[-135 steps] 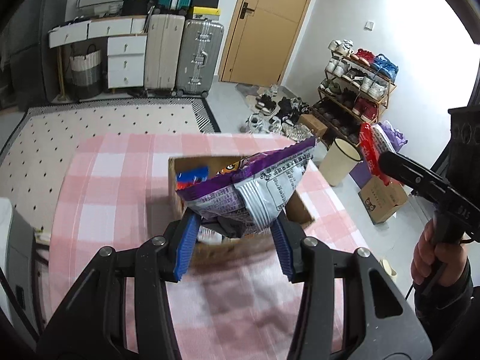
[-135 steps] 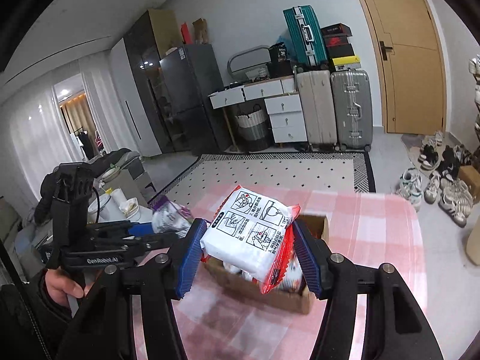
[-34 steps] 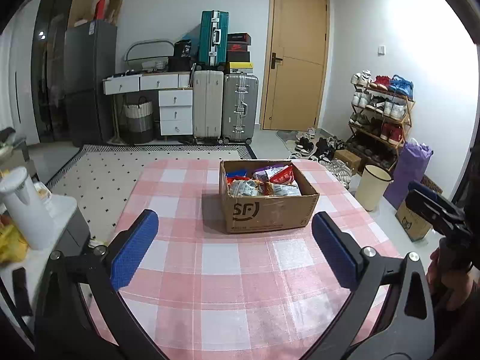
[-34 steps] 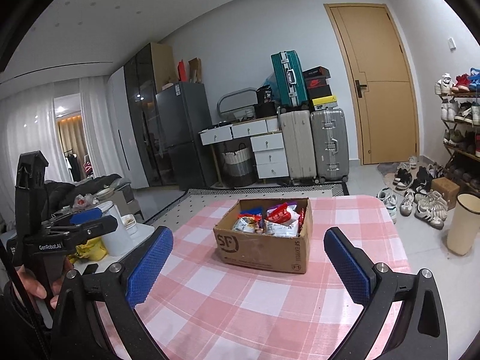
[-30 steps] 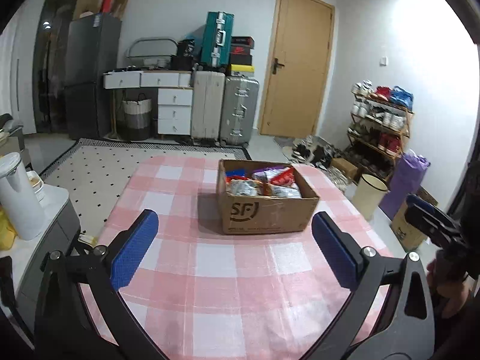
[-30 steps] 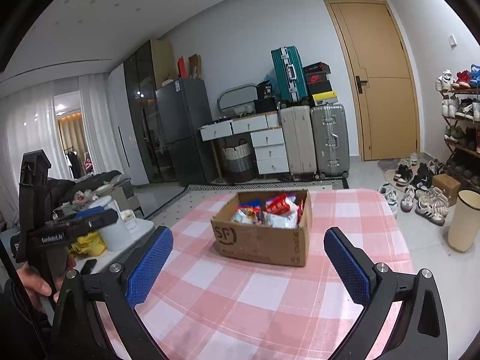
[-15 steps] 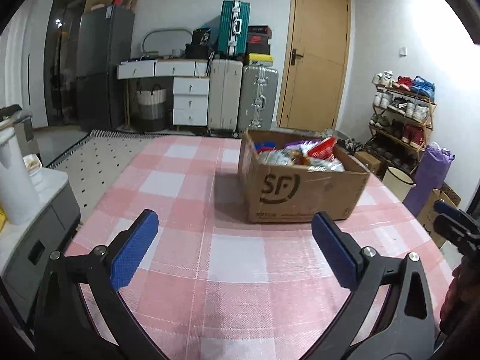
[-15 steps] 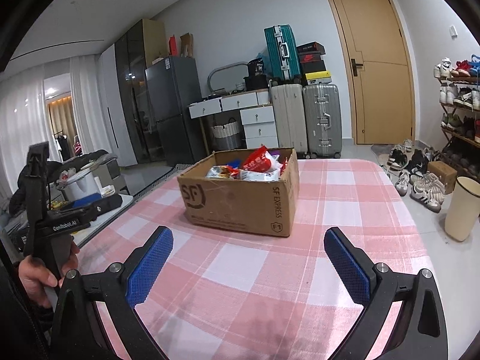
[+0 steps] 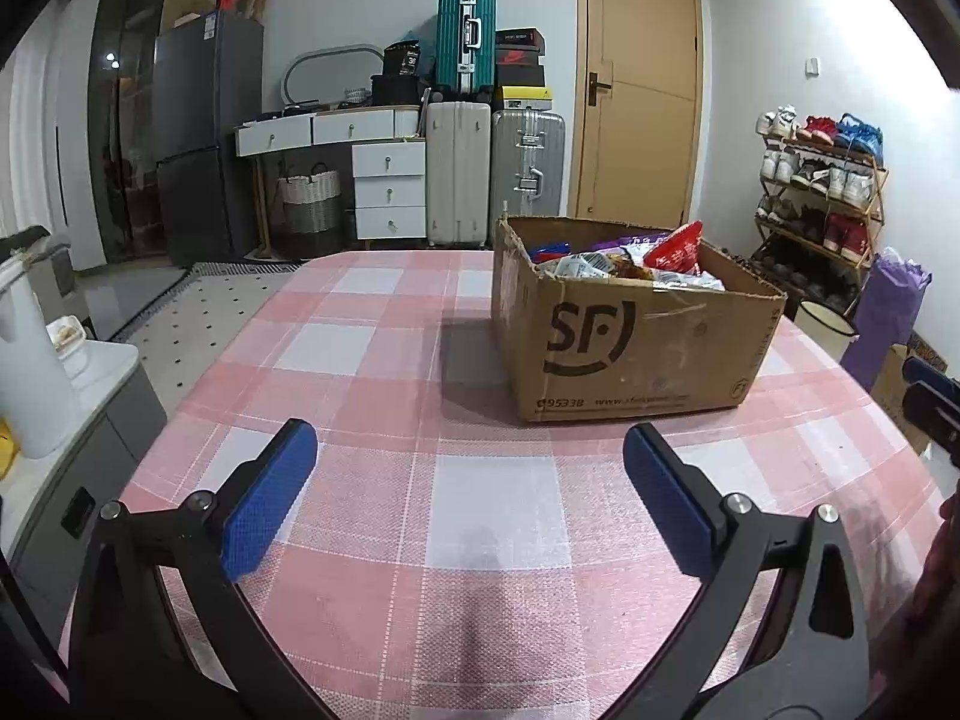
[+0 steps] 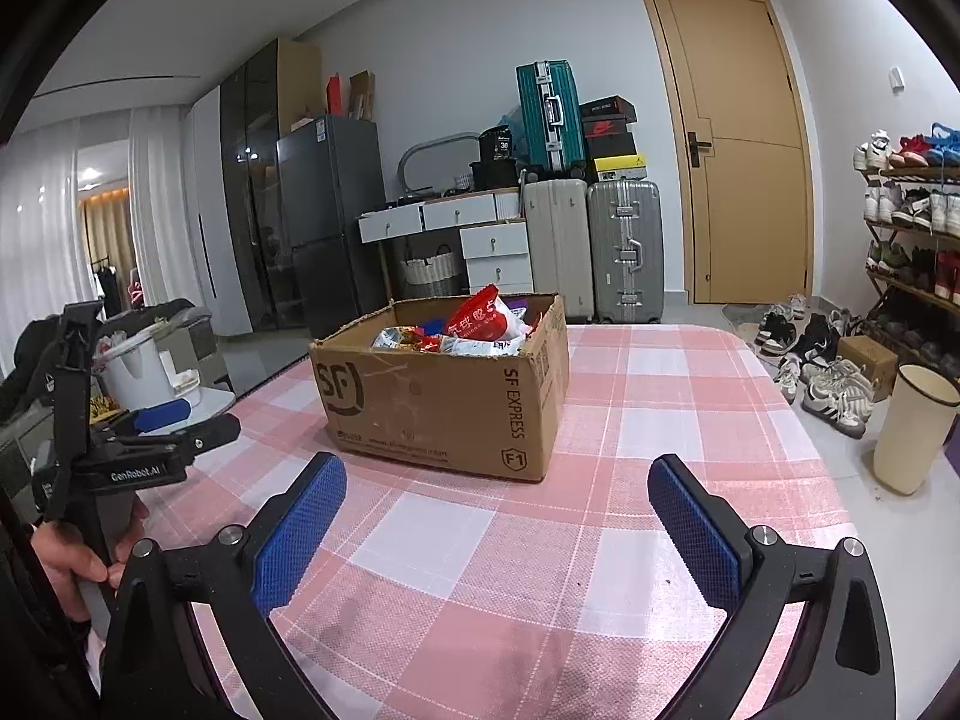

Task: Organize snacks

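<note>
A brown cardboard box marked SF stands on the pink checked table. It holds several snack packets, with a red one on top. The box also shows in the right wrist view with the red packet. My left gripper is open and empty, low over the table in front of the box. My right gripper is open and empty, also low and in front of the box. The left gripper shows in the right wrist view, held in a hand.
A white kettle stands on a side unit left of the table. A cream bin, shoes and a shoe rack are on the right. Suitcases and drawers stand by the far wall.
Both grippers let go of their snack packets into the box, opened wide and drew back. Since half a second ago both have sunk lower toward the table.
</note>
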Demonstrator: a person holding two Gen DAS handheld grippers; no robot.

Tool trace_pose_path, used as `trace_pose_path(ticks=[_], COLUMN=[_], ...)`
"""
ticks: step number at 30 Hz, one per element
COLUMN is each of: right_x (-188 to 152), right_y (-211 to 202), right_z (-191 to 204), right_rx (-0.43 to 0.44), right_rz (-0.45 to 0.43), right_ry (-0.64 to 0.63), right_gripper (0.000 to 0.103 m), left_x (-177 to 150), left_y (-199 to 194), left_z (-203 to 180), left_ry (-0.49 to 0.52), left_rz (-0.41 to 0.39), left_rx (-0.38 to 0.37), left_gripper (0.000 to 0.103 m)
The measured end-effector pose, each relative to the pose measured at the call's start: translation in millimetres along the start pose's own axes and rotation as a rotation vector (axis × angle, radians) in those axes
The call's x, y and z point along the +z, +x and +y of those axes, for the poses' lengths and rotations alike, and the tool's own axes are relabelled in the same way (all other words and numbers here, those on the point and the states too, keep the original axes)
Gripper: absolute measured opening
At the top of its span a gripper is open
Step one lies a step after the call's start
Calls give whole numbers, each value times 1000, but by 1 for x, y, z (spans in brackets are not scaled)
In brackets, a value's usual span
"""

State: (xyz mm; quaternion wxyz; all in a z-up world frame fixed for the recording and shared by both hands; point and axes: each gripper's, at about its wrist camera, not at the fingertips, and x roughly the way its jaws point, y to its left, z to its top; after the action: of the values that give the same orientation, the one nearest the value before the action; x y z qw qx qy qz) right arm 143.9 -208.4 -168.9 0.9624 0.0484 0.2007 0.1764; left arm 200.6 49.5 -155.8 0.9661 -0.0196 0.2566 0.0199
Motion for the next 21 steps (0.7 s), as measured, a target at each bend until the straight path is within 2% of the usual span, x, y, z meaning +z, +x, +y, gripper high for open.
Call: trace_pose_path(ticks=[8, 15, 21], right_x=[-3, -5, -5], right_y=[-5, -6, -7], right_z=[10, 16, 17], right_rx=[-6, -2, -4], right_rz=[-10, -24, -28], right_ry=[-38, -66, -66], right_gripper=[102, 102, 102], left_x=[0, -1, -2], left_y=[-10, -21, -25], left_z=[-14, -10, -4], left_ry=[56, 38, 22], left_rz=[-48, -69, -56], left_rx=[38, 51, 54], left_gripper=[102, 102, 102])
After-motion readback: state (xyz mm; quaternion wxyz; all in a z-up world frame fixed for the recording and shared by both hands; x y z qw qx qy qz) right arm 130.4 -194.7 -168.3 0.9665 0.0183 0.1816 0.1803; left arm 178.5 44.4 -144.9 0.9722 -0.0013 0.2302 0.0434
